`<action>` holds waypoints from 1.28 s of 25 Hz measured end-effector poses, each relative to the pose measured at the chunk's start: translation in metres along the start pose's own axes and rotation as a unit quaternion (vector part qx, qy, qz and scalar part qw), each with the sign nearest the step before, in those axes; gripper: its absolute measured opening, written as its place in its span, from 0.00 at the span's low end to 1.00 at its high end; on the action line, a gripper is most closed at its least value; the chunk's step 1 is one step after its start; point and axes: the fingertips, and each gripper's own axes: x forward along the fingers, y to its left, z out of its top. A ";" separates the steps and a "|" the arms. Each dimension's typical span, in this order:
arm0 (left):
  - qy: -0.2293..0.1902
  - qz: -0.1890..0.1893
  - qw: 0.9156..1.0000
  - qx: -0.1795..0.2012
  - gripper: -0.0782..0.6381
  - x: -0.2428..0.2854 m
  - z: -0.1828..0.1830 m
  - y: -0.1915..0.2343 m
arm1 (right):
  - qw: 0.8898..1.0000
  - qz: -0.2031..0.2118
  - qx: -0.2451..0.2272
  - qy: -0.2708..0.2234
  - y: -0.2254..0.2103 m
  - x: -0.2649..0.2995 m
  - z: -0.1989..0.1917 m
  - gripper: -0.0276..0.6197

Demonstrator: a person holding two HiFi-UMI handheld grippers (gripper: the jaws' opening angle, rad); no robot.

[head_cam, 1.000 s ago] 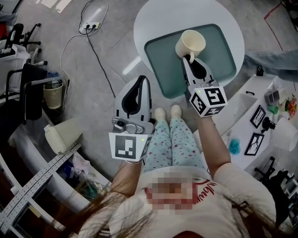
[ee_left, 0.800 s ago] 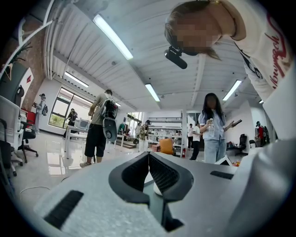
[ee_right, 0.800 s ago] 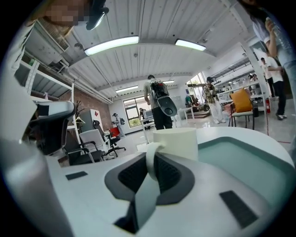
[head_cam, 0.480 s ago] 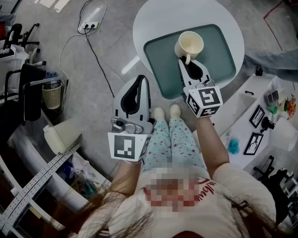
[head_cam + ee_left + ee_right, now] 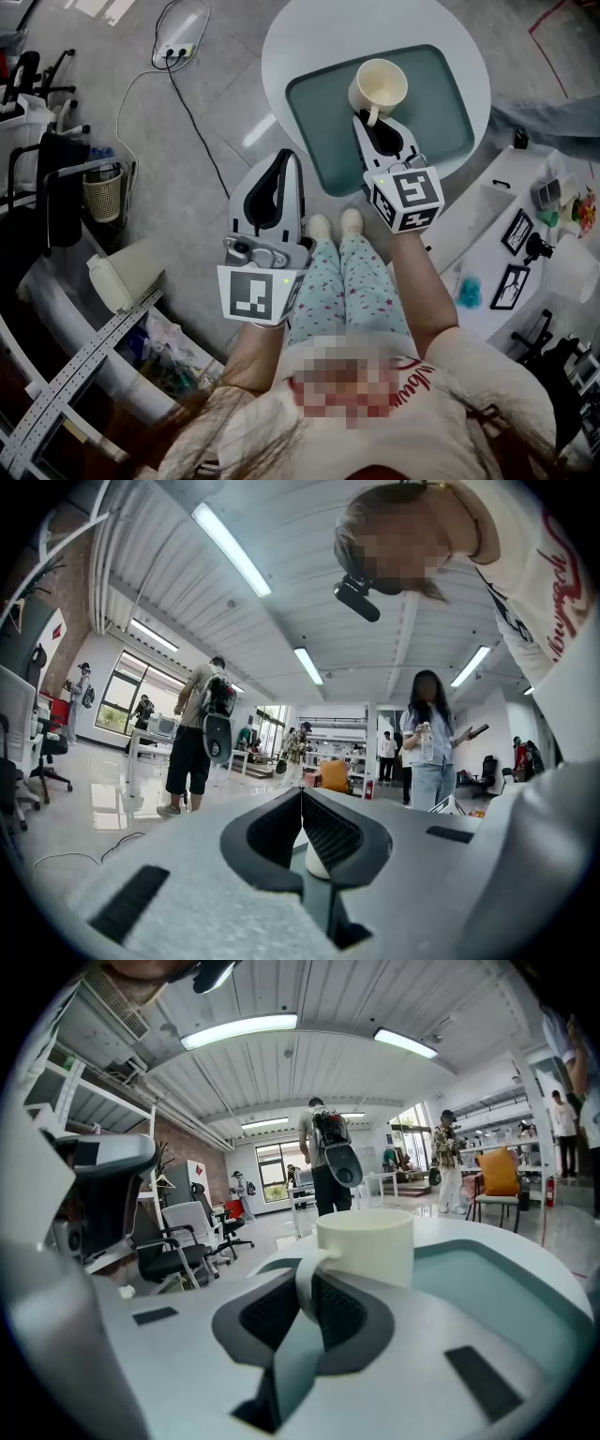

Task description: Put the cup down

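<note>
A cream cup (image 5: 380, 87) stands upright, mouth up, over the green tray (image 5: 441, 112) on the round white table (image 5: 300, 42). My right gripper (image 5: 368, 118) is shut on the cup's handle. In the right gripper view the handle (image 5: 312, 1290) sits pinched between the two jaws, and the cup's body (image 5: 367, 1241) rises just beyond them. The jaws hide the cup's base, so I cannot tell whether it touches the tray (image 5: 497, 1283). My left gripper (image 5: 281, 161) hangs shut over the floor beside the person's legs, left of the table. Its tips (image 5: 302, 795) meet with nothing held.
A black cable and a power strip (image 5: 178, 52) lie on the floor at the left. An office chair (image 5: 56, 178) and a basket (image 5: 101, 192) stand farther left. A white shelf with picture frames (image 5: 516, 272) is at the right. Several people stand in the room (image 5: 192, 738).
The right gripper has shifted slightly left with the cup, which has turned from tilted to more upright over the tray. The left gripper has stayed where it was.
</note>
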 end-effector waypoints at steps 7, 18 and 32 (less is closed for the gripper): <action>0.000 0.000 1.000 -0.001 0.13 0.002 0.001 -0.001 | 1.000 0.006 -0.007 0.018 -0.001 0.007 -0.002 0.13; 0.000 -0.003 1.000 0.001 0.13 0.003 0.004 -0.007 | 1.000 0.008 -0.010 0.024 -0.002 0.010 -0.004 0.13; 0.003 -0.002 1.000 0.002 0.13 -0.002 0.003 -0.006 | 1.000 0.020 0.010 0.000 -0.003 0.002 0.003 0.15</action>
